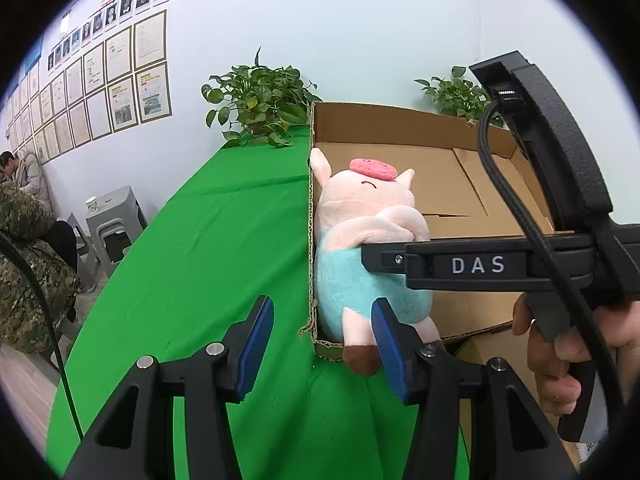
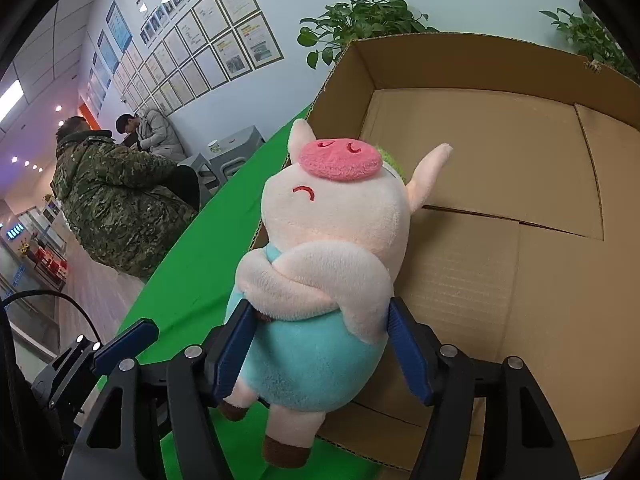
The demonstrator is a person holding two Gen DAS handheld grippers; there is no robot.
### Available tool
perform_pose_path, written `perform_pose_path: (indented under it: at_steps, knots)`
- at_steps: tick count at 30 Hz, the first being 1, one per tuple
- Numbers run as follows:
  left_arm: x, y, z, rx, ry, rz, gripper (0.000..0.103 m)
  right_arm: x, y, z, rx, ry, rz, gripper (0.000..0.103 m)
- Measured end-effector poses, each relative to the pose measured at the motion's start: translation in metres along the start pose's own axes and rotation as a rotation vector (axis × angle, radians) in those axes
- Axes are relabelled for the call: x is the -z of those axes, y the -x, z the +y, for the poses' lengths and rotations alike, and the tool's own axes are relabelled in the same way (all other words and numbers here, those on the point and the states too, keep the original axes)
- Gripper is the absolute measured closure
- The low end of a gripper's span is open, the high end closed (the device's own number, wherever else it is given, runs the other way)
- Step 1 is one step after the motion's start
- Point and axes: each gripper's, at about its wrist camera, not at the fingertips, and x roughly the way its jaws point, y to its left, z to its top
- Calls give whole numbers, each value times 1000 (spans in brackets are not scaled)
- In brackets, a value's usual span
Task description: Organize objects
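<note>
Cardboard box (image 2: 500,240) wall crowds plush pig (image 2: 320,248) pinched by right claw (image 2: 320,344); left claw (image 1: 322,348) spread empty.

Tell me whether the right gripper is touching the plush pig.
Touching. In the right wrist view the right gripper has both blue pads pressed into the plush pig at its turquoise belly.

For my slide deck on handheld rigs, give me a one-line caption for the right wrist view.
Right gripper clamps a plush pig at the edge of an open cardboard box on green cloth.
</note>
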Motion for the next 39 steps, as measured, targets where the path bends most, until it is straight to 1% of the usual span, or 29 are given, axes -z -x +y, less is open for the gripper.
perform_pose_path:
  at_steps: [2, 4, 5, 6, 7, 8, 9, 10, 11, 12, 13, 15, 17, 19, 23, 27, 29, 39]
  knots:
    - [1, 3, -4, -10, -5, -1, 53, 1, 2, -2, -2, 0, 0, 39]
    - [1, 3, -6, -18, -9, -1, 53, 1, 2, -4, -5, -5, 5, 35]
    - [2, 4, -7, -23, -11, -1, 53, 2, 5, -6, -5, -11, 7, 35]
    - [2, 5, -8, -30, -13, 0, 53, 3, 9, -7, -3, -20, 7, 32]
    - [2, 6, -9, -37, -15, -2, 51, 5, 14, -9, 1, -25, 3, 24]
    - [2, 8, -9, -40, -16, -4, 49, 8, 21, -12, 7, -29, -8, 18]
    - [2, 10, -9, -46, -17, -7, 45, 12, 31, -15, 22, -37, -28, 7]
    - [2, 12, -10, -52, -20, -13, 41, 18, 43, -18, 34, -43, -50, 0]
    - [3, 14, -12, -62, -24, -20, 39, 24, 55, -21, 43, -49, -71, 1]
    - [3, 17, -15, -72, -31, -28, 35, 31, 65, -25, 50, -55, -85, 1]
    - [4, 19, -17, -80, -38, -33, 30, 40, 77, -29, 57, -75, -95, 1]
    - [6, 24, -25, -102, -55, -43, 25, 57, 97, -42, 54, -132, -113, 1]
    - [9, 30, -34, -117, -75, -48, 25, 79, 120, -53, 57, -162, -137, 1]
    - [12, 33, -43, -120, -89, -49, 24, 106, 143, -60, 86, -181, -151, 0]
    - [19, 38, -60, -98, -100, -30, 24, 153, 165, -73, 87, -211, -128, 0]
    - [29, 44, -77, -81, -133, -21, 24, 192, 176, -66, 89, -158, -81, 1]
    - [33, 46, -85, -76, -141, -12, 24, 208, 179, -60, 52, -142, -62, 1]
    - [52, 56, -103, -59, -139, 26, 24, 255, 193, -35, 8, -84, -25, 1]
